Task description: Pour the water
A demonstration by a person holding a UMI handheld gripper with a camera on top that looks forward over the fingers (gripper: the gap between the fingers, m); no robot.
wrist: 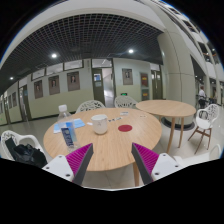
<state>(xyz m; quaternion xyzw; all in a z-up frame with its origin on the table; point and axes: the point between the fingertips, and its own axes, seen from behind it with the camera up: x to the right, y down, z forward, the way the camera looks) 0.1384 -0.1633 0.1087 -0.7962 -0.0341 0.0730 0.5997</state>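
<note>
On a round wooden table (112, 143) stand a clear water bottle with a blue label (68, 133), a white cup (100, 124) and a small clear cup (63, 111) near the far left edge. A red coaster-like disc (125, 127) lies to the right of the white cup. My gripper (112, 160) is open and empty, with its magenta pads (80, 159) spread wide over the table's near edge. The bottle stands ahead and left of the fingers, well apart from them.
A second round wooden table (166, 107) stands to the right behind. White chairs (208, 119) stand around both tables, and one with a dark bag (22, 151) is at the near left. A hallway wall with doors and frames lies beyond.
</note>
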